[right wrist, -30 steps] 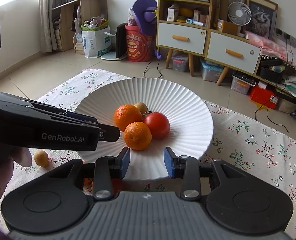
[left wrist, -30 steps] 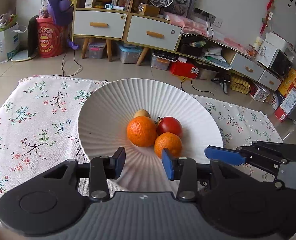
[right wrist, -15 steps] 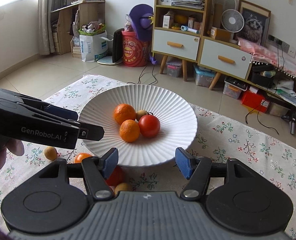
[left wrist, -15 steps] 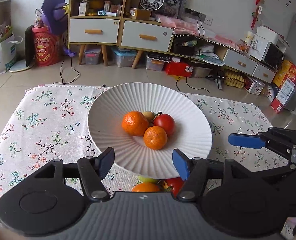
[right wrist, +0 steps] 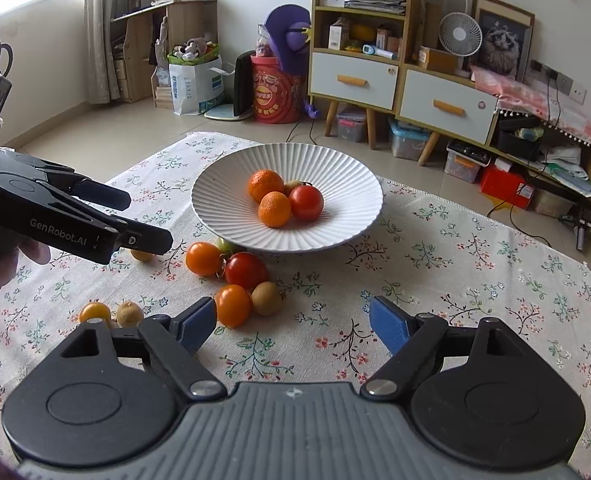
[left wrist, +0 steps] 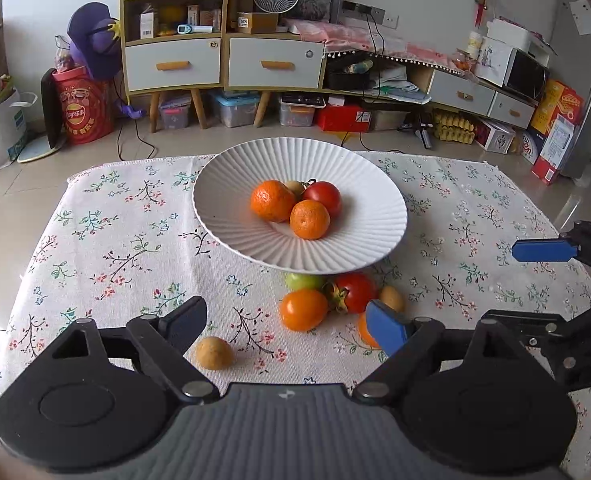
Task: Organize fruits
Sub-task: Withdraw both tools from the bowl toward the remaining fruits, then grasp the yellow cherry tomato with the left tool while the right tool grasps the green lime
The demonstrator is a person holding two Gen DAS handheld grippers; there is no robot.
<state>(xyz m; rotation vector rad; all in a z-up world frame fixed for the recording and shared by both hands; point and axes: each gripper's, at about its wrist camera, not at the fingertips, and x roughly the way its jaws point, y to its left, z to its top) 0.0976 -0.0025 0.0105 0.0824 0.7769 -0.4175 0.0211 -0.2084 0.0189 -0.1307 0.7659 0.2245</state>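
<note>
Left tool (left wrist: 285, 326) and right tool (right wrist: 293, 320): jaws just opened wide, nothing held. Ribbed white plate (left wrist: 231, 216) holds two mandarins, tomato.

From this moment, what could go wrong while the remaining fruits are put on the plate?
1. The loose fruits by the white plate lie touching; gripping the red tomato may push the orange tomato and make it roll.
2. The fruits on the plate are piled at its centre; another one could knock the front tangerine aside.
3. Both open claws are close and might collide.
</note>
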